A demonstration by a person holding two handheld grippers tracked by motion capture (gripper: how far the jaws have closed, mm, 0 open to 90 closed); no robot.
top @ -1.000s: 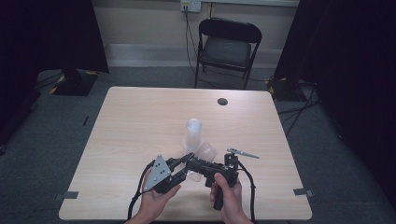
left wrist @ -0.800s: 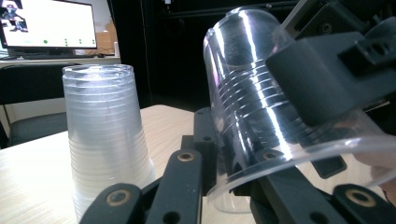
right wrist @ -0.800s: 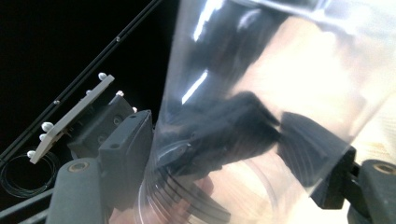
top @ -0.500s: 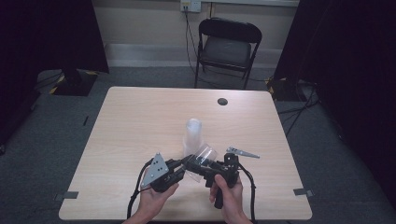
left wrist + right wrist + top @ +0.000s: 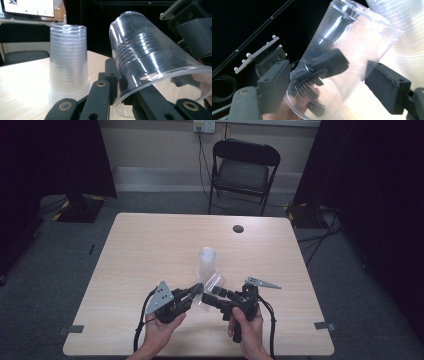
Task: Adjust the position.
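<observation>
A clear plastic cup (image 5: 210,287) lies tilted above the near middle of the table (image 5: 150,250), between the two grippers and just in front of the stack of cups (image 5: 206,261), which stands upside down on the tabletop. The left gripper (image 5: 195,292) is clamped on the cup's rim: in the left gripper view the cup (image 5: 152,65) leans to the right with its open mouth toward the camera, and the black jaws are closed on the lower edge of the rim, with the stack (image 5: 68,65) upright just beside it. In the right gripper view the cup (image 5: 342,62) sits between the right gripper's (image 5: 337,85) two jaws, whose pads stand apart from its wall on both sides; these jaws have just been opening. Through the clear wall the left gripper's jaw shows inside the cup. Both hands hold their grippers near the table's front edge.
</observation>
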